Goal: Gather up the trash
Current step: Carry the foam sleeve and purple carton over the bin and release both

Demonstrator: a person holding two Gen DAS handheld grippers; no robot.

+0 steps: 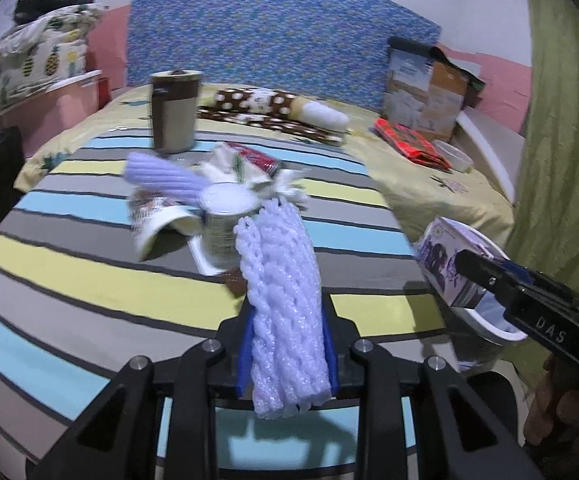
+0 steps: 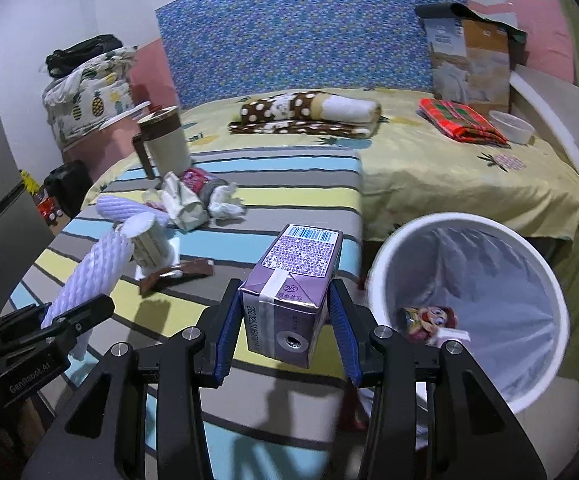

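My left gripper (image 1: pixel 285 312) is shut on a white foam net sleeve (image 1: pixel 283 300) and holds it above the striped blanket (image 1: pixel 89 280); it also shows in the right wrist view (image 2: pixel 89 276). My right gripper (image 2: pixel 285 300) is shut on a purple drink carton (image 2: pixel 293 280), held just left of the white trash bin (image 2: pixel 465 300), which has a liner and a colourful wrapper (image 2: pixel 429 320) inside. The carton also shows in the left wrist view (image 1: pixel 449 264). More trash lies on the blanket: a can (image 1: pixel 221 232), a second foam sleeve (image 1: pixel 161 176), crumpled paper (image 2: pixel 185 200) and a brown wrapper (image 2: pixel 177 276).
A tall brown and beige mug (image 1: pixel 173 112) stands behind the trash pile. A rolled polka-dot blanket (image 2: pixel 305 116), a red plaid cloth (image 2: pixel 461 124), a white bowl (image 2: pixel 513 126) and a paper bag (image 2: pixel 469 60) lie further back on the bed. A pink bin with bedding (image 1: pixel 49 80) stands at left.
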